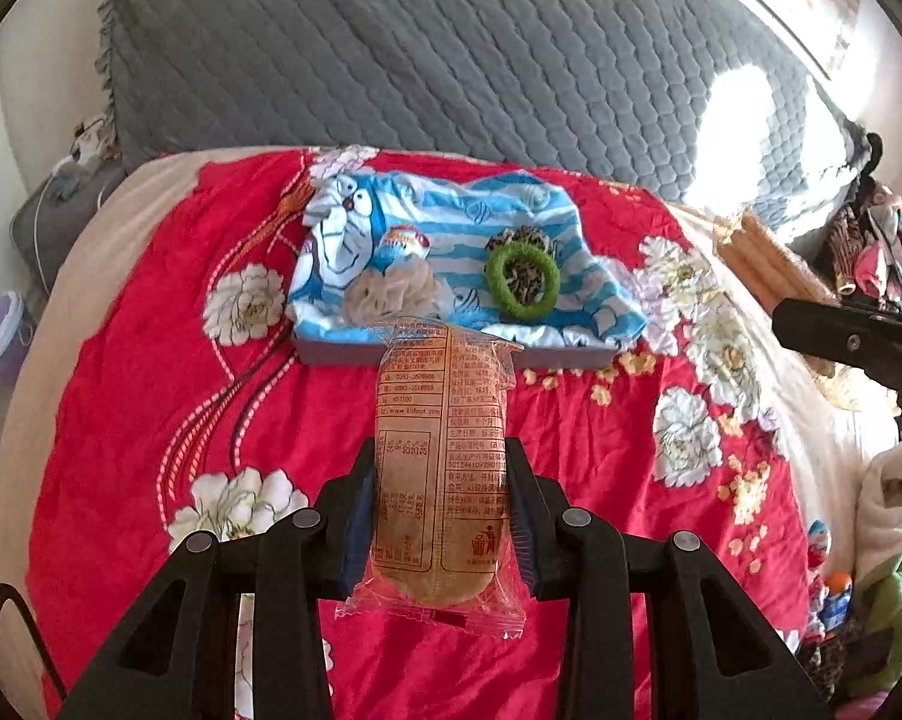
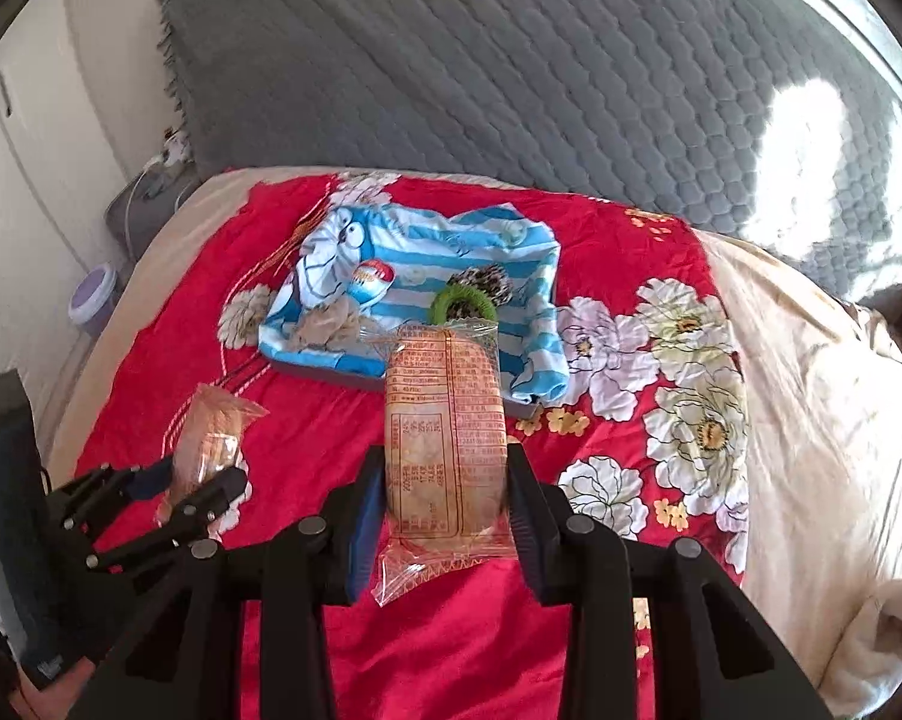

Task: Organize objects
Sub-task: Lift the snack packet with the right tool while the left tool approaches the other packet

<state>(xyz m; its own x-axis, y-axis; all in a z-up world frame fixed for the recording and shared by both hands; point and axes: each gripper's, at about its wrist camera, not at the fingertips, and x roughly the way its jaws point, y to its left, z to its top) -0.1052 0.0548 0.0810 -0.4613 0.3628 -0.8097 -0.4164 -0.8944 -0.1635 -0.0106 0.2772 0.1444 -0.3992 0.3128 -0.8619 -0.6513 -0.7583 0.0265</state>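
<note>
You have a wrapped pastry in each gripper. Your left gripper [image 1: 442, 516] is clamped across the middle of one clear packet [image 1: 439, 468], pads pressing its long sides so the printed back faces the camera and the sealed end points to twelve o'clock. Your right gripper [image 2: 445, 510] pinches a second packet [image 2: 445, 438] the same way. Gripping mid-body looks deliberate: it keeps each packet balanced and stops it pivoting.

Both packets hang above the red floral quilt [image 1: 151, 396], clear of it. Dead ahead at twelve o'clock sits the shallow tray [image 1: 343, 354], lined with a blue-striped cartoon cloth [image 1: 391, 210]. It already holds a green ring [image 1: 522, 282], a beige scrunchie [image 1: 391, 297] and a small wrapped egg [image 1: 408, 242], which suggests it is the collection spot. In the right wrist view, your left gripper shows at nine o'clock. The free cloth at the tray's near edge looks like the best landing place.
</note>
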